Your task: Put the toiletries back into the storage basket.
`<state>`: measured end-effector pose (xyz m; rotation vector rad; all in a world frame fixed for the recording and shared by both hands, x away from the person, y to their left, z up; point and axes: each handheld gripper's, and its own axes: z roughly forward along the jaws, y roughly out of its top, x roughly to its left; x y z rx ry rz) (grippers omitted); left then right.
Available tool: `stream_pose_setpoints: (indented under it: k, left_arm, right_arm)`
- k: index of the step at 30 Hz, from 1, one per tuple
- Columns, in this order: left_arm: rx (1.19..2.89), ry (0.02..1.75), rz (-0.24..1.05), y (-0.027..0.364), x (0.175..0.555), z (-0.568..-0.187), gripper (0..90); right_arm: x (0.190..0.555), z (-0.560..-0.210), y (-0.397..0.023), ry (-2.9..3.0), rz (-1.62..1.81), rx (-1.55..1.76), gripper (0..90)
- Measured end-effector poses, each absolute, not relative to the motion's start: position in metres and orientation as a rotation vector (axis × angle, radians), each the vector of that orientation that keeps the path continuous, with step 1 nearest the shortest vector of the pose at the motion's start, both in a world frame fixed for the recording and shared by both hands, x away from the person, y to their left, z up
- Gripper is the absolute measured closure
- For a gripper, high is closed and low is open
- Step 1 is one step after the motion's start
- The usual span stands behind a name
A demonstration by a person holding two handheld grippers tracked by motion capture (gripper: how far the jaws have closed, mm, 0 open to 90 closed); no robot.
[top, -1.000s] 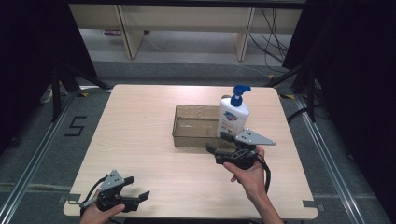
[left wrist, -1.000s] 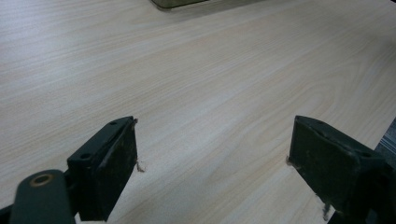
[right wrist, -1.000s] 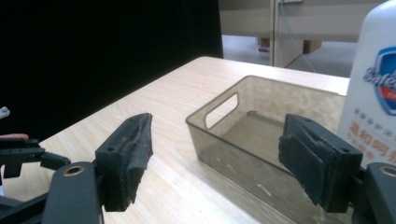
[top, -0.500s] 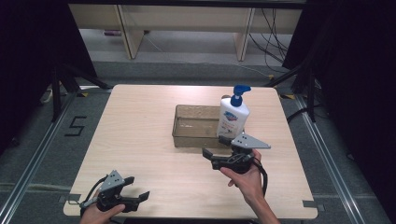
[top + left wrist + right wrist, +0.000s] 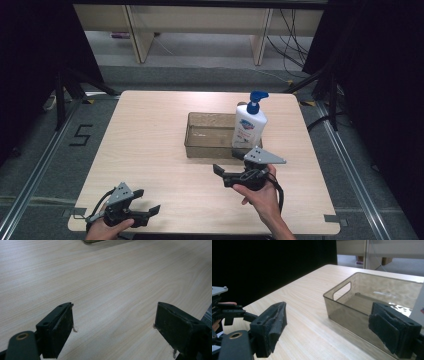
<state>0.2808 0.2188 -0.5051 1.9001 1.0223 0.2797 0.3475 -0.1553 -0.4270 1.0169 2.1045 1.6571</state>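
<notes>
From above, the bottle (image 5: 249, 125) stands upright in the right end of the bin (image 5: 200, 147), at about one o'clock from the table's (image 5: 150, 150) middle. The right gripper (image 5: 222, 173) hovers just in front of the bin, at five o'clock from the bottle, jaws spread and holding nothing, pointing toward nine o'clock. The left gripper (image 5: 150, 212) rests low at the table's seven o'clock corner, also spread and empty.

My worry is the bottle. It is tall and narrow, with a blue pump head up top, so I'd judge that a knock from the right gripper would tip it against the bin wall. Its smooth white plastic could also slip from a grip taken too high.

In the left gripper view, the left gripper (image 5: 113, 325) shows two blocky black pads, scuffed and fraying at the edges, wide apart over pale wood-grain laminate. A corner of the bin (image 5: 91, 241) peeks in at twelve o'clock.

In the right gripper view, the right gripper (image 5: 328, 326) has worn, rubbery pads standing apart. The bin (image 5: 342, 307) sits at two o'clock, a smoky translucent plastic box with rounded corners and a cut-out handle. A sliver of the bottle (image 5: 419, 305) shows at three o'clock. The left gripper (image 5: 224, 311) is far off at nine o'clock.
</notes>
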Motion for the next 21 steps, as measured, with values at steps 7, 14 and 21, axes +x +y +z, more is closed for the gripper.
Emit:
stream_pose_setpoints:
  k: [7,14,21]
  left_arm:
    - [1.899,1.019,0.278,0.219,0.281,-0.505,14.7]
    - [1.905,1.018,0.279,0.219,0.281,-0.505,14.7]
    - [1.903,1.019,0.278,0.219,0.281,-0.505,14.7]
  right_arm:
    - [0.342,-0.432,-0.149,2.156,1.640,1.012,15.2]
    - [0.339,-0.436,-0.147,2.179,1.650,0.988,15.2]
    - [0.334,-0.439,-0.147,2.191,1.637,0.999,15.2]
